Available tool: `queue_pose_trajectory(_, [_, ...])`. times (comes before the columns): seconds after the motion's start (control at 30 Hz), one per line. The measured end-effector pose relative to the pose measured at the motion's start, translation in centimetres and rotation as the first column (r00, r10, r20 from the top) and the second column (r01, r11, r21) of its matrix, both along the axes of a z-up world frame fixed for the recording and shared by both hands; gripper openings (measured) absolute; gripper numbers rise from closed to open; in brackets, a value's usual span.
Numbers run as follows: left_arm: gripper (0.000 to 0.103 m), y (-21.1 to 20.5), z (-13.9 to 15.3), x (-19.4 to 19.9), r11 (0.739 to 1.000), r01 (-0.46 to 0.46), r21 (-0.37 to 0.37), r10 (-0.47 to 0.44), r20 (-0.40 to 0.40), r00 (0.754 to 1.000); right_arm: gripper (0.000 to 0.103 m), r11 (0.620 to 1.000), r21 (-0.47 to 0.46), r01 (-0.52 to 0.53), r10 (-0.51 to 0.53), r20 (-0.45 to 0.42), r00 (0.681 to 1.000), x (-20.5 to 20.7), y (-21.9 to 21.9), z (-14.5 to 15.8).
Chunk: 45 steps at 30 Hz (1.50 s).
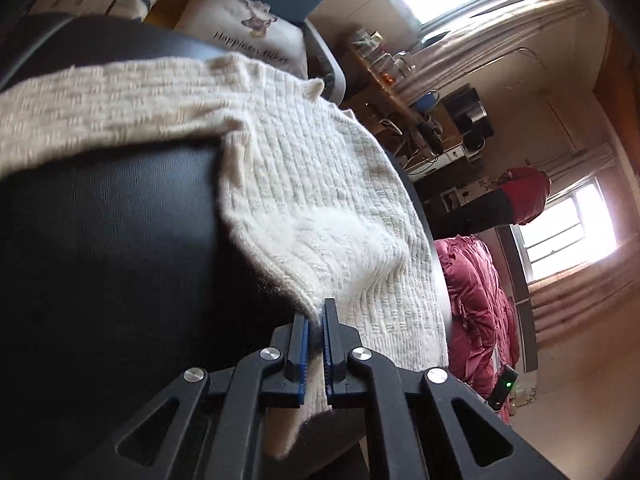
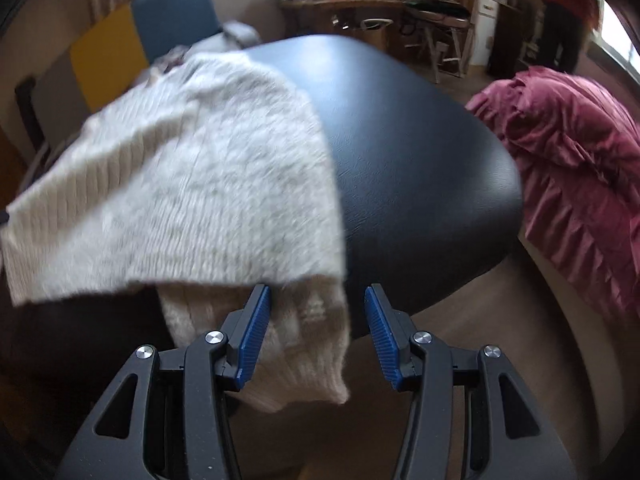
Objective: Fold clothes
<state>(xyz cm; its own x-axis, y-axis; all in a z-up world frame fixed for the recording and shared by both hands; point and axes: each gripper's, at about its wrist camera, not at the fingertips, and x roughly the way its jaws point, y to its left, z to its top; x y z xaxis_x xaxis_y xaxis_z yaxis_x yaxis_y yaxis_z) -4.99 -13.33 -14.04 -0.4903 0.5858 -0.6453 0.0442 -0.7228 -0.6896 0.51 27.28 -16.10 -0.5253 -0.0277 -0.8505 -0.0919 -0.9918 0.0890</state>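
Observation:
A cream knitted sweater (image 1: 304,184) lies spread over a black padded table (image 1: 120,248). My left gripper (image 1: 316,316) is shut on the sweater's near edge, and the knit is pinched between its blue pads and lifted off the table. In the right wrist view the same sweater (image 2: 192,192) covers the table's left half, with a ribbed part hanging over the near edge. My right gripper (image 2: 316,304) stands open just before that hanging part, its left pad (image 2: 256,328) over the knit, nothing pressed between the pads.
The bare black table (image 2: 408,152) takes up the right half of the right wrist view. A crumpled pink bedcover (image 2: 576,168) lies to the right. Printed cushions (image 1: 248,36), a blue and yellow panel (image 2: 172,28) and a cluttered desk (image 2: 360,4) stand behind. A person in red (image 1: 524,196) stands far off.

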Motion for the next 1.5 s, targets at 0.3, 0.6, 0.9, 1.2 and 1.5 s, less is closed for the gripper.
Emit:
queue_pose_trajectory(0.3, [0.006, 0.7, -0.9, -0.4, 0.993, 0.057, -0.105, -0.055, 0.030, 0.998, 0.060, 0.991, 0.099, -0.085, 0.084, 0.008, 0.996, -1.1, -1.5, -0.1])
queue_pose_trajectory(0.6, [0.016, 1.8, -3.5, -0.4, 0.982, 0.107, -0.153, -0.093, 0.096, 0.991, 0.067, 0.996, 0.035, -0.077, 0.073, 0.105, 0.992, -2.5, -0.6, -0.3])
queue_pose_trajectory(0.9, [0.008, 2.7, -4.3, 0.2, 0.940, 0.142, -0.311, -0.115, 0.104, 0.988, 0.016, 0.973, 0.186, -0.138, 0.130, 0.058, 0.990, -2.9, -3.1, 0.8])
queue_pose_trajectory(1.2, [0.005, 3.4, -3.7, 0.4, 0.908, 0.170, -0.383, -0.149, 0.085, 0.985, 0.000, 0.811, 0.579, -0.087, 0.144, -0.053, 0.988, -3.1, -2.7, 7.8])
queue_pose_trajectory(1.5, [0.005, 1.3, -3.6, 0.4, 0.928, 0.147, -0.343, -0.121, 0.095, 0.988, 0.000, 0.860, 0.509, 0.042, 0.039, -0.149, 0.988, -5.4, 1.8, 12.2])
